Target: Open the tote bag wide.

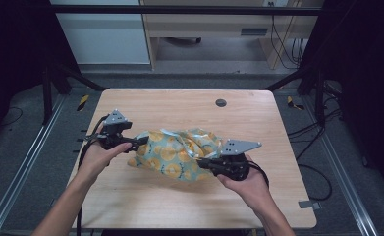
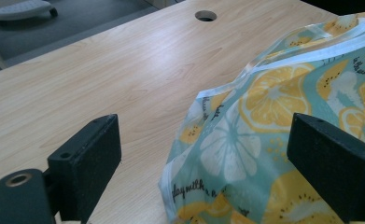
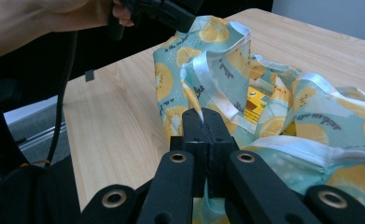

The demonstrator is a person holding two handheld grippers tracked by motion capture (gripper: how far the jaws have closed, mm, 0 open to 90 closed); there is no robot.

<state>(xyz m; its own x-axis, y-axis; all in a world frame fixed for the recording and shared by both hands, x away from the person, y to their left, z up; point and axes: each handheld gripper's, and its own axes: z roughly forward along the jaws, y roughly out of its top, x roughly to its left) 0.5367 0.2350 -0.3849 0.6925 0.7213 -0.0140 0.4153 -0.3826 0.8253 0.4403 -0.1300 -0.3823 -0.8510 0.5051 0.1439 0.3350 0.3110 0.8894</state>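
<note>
Lemon-print bag [image 1: 177, 152] lies mid-table [image 1: 179, 206], between both grippers. In the left gripper view, the left gripper [image 2: 208, 158] gapes around its corner, unclamped. In the right gripper view, the right gripper [image 3: 203, 122] pinches its white ribbon [image 3: 213, 88]; thin ribbon could slip if tugged.
</note>
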